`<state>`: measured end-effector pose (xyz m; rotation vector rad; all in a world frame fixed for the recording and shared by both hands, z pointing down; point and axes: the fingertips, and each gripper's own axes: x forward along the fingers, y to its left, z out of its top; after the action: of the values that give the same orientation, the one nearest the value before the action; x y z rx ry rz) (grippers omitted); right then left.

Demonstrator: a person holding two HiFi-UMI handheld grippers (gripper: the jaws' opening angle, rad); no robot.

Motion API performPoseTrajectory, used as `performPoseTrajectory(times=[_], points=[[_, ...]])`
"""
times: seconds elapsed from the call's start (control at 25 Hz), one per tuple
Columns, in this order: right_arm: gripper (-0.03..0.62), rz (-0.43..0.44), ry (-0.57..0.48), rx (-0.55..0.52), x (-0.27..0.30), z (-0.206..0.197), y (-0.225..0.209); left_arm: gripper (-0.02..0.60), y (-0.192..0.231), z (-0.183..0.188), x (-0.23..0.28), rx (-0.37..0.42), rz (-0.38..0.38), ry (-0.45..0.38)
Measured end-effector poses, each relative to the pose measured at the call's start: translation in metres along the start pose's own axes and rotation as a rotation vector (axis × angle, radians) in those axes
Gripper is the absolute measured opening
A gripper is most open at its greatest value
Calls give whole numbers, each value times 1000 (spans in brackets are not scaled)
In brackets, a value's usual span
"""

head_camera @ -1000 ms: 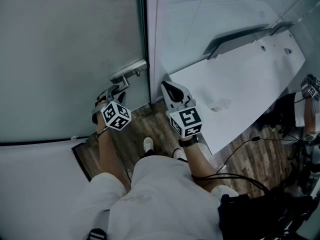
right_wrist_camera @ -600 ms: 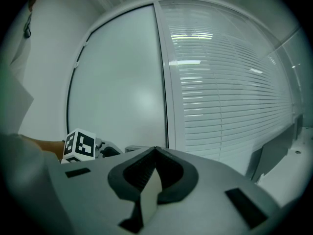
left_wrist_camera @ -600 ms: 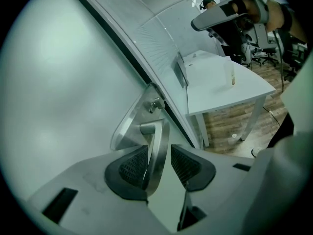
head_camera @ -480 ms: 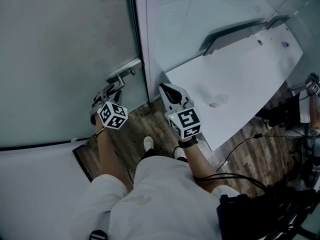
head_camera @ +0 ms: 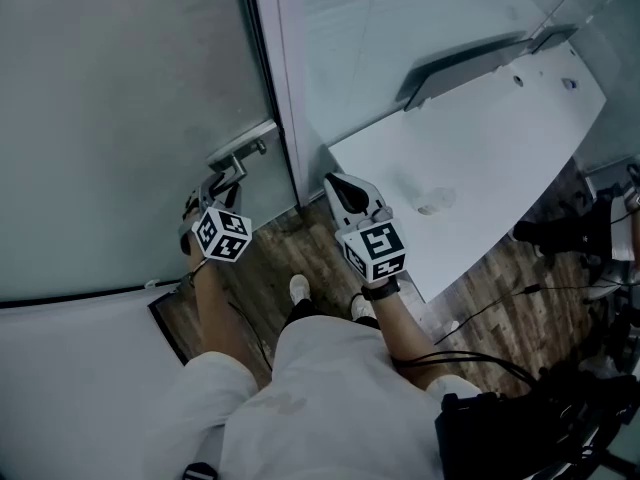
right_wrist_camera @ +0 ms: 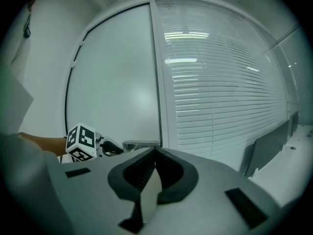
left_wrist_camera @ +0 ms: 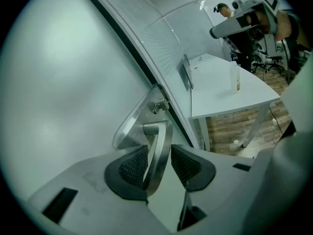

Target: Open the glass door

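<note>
The frosted glass door (head_camera: 120, 118) fills the left of the head view, its metal lever handle (head_camera: 238, 150) beside the door frame (head_camera: 285, 118). My left gripper (head_camera: 222, 183) is shut on that lever. In the left gripper view the handle (left_wrist_camera: 157, 146) runs between the two pads and the left gripper (left_wrist_camera: 159, 163) clamps it. My right gripper (head_camera: 335, 183) hangs just right of the frame, shut and holding nothing. The right gripper view shows the right gripper (right_wrist_camera: 155, 168) with its pads together, facing the door (right_wrist_camera: 117, 82), with the handle (right_wrist_camera: 139, 144) low at the left.
A glass wall with blinds (head_camera: 400, 28) stands right of the frame. A white table (head_camera: 480, 158) juts out close by my right arm, with a bottle (left_wrist_camera: 236, 77) on it. Cables (head_camera: 500, 298) lie on the wood floor. Another person (head_camera: 620, 218) is at the far right.
The door, frame and handle sit a little further left in the head view. My right gripper has sunk slightly. My left gripper has stayed on the lever.
</note>
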<state>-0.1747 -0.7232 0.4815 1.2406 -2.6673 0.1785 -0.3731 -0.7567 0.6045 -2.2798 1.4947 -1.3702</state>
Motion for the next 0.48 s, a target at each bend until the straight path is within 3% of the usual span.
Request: performPoseTrajectory(times=[0.28, 0.48], points=[[2, 20, 8, -1, 2, 0, 7, 150, -2, -5, 3, -76, 5, -38], [2, 34, 15, 10, 1, -8, 9, 150, -3, -4, -2, -87, 19, -57]])
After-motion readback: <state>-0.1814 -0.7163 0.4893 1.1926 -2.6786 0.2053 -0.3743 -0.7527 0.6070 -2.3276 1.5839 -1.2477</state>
